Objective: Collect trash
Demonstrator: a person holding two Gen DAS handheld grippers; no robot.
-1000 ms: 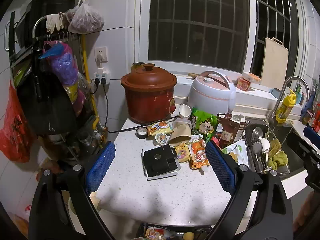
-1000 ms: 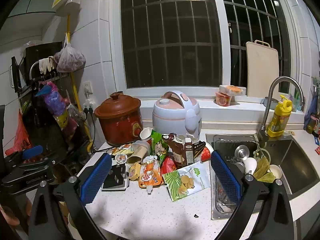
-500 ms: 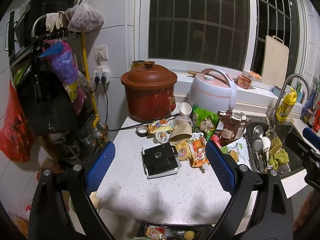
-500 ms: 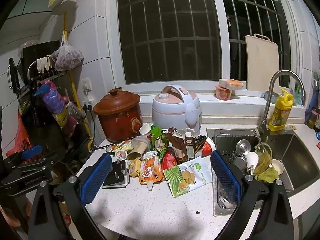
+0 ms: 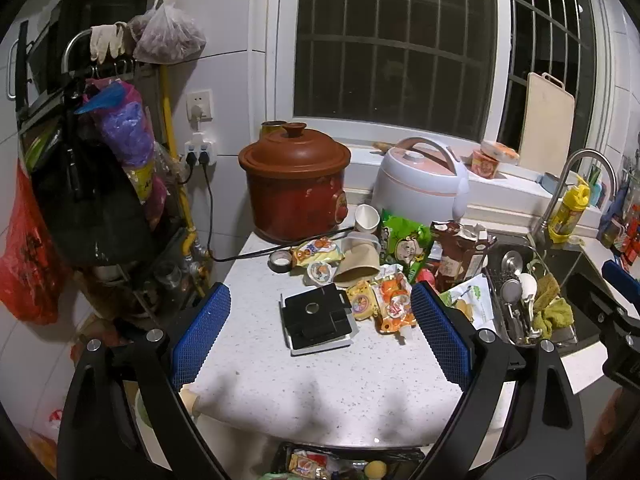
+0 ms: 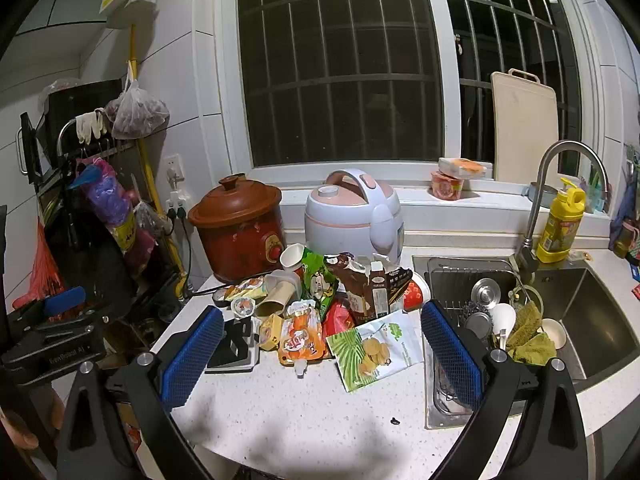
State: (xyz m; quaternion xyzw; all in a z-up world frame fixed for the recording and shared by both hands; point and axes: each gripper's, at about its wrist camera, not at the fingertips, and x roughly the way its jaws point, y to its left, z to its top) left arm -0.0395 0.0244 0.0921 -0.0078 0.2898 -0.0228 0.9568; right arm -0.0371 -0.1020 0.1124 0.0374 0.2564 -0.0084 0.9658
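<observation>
Since a second ago both my views have crept a little nearer the table (image 6: 320,412), and the litter sits slightly lower in the right view; nothing on the top has shifted. Biggest at the back stand the brown clay pot (image 5: 295,184) and the white rice cooker (image 6: 354,212), side by side under the barred window, with the sink (image 6: 592,320) off to the right, full of ladles and a green cloth. Ahead of the two cookers lies the trash pile (image 6: 332,300), heaped on the table between pot and sink: a brown carton (image 6: 370,284) torn open, a green snack bag (image 5: 404,244), a leaf-print wrapper (image 6: 374,350) lying flat at the pile's near edge, an orange pouch (image 6: 301,338), a tipped paper cup (image 5: 358,266). Just left of the pouch rests a black-and-white gadget (image 5: 316,318), touching the litter. My left tool (image 5: 320,334) hangs above the near table with its blue pads spread wide, nothing between them. My right tool (image 6: 322,354) is likewise spread wide and bare, framing the wrapper and pouch. Below the table's near edge, a bin (image 5: 348,468) shows scraps inside
</observation>
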